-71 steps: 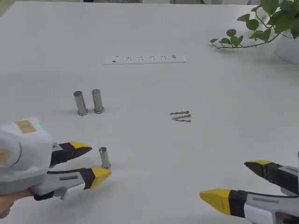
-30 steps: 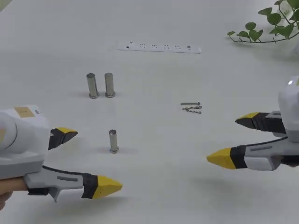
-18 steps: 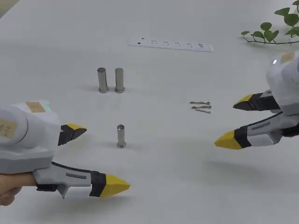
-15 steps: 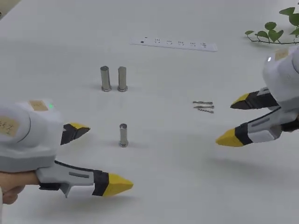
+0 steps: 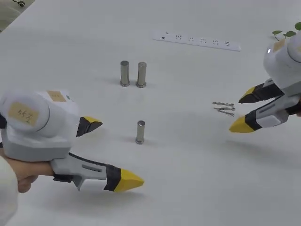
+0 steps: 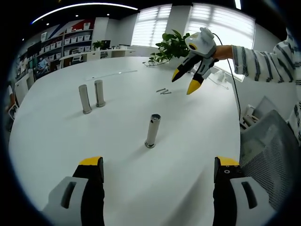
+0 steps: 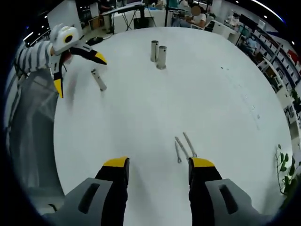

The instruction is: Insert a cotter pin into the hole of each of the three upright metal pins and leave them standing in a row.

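Note:
Three metal pins stand upright on the white table: a pair side by side (image 5: 124,73) (image 5: 141,74) and a lone pin (image 5: 140,132) nearer me. The lone pin (image 6: 152,130) stands ahead of my open left gripper (image 5: 115,153), between its spread jaws but well forward of them. Three cotter pins (image 5: 223,108) lie together at the right. My right gripper (image 5: 243,112) hovers open just right of them, and the cotter pins (image 7: 183,146) lie just beyond its yellow fingertips (image 7: 202,163). Nothing is held.
A white power strip (image 5: 196,40) lies at the far side of the table. Green plant leaves (image 5: 284,33) reach in at the far right. Chairs and a seated person sit beyond the table edge in the gripper views.
My right gripper has risen from the near right edge and moved up to the cotter pins. My left gripper drew back from the lone pin. The head camera shifted, sliding everything rightward.

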A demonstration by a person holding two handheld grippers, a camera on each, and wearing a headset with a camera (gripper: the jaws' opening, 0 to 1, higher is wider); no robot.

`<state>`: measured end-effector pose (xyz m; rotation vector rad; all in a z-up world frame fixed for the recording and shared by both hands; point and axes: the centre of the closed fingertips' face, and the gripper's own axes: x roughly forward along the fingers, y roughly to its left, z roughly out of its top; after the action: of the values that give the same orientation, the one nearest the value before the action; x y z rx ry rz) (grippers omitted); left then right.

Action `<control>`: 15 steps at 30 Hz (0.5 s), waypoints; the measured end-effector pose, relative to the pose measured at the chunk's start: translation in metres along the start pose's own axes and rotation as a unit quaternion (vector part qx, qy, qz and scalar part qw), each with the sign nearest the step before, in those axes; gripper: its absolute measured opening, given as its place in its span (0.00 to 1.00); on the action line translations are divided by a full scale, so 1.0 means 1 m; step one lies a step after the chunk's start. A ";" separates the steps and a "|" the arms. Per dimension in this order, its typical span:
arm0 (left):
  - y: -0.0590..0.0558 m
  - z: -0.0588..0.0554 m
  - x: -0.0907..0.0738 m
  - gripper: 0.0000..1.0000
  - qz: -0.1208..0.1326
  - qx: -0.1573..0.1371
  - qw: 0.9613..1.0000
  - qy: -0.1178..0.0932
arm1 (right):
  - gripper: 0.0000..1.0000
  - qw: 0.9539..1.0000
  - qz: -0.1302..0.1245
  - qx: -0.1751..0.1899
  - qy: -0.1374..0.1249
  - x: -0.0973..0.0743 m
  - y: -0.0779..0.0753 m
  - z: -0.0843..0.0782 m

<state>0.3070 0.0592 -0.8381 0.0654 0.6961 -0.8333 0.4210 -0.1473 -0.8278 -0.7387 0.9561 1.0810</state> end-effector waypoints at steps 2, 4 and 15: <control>0.001 -0.001 -0.001 0.98 -0.001 -0.002 1.000 0.002 | 0.51 1.000 0.007 -0.004 0.008 0.003 -0.004 0.000; 0.003 -0.002 -0.003 0.97 0.000 -0.004 1.000 0.003 | 0.51 1.000 0.014 -0.010 0.017 0.005 -0.006 -0.001; 0.012 0.002 -0.002 0.93 0.014 -0.018 1.000 -0.008 | 0.41 0.997 0.053 -0.027 0.049 0.027 -0.002 -0.007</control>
<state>0.3154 0.0686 -0.8379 0.0354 0.6936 -0.7929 0.4251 -0.1440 -0.8548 -0.7988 1.0626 1.1758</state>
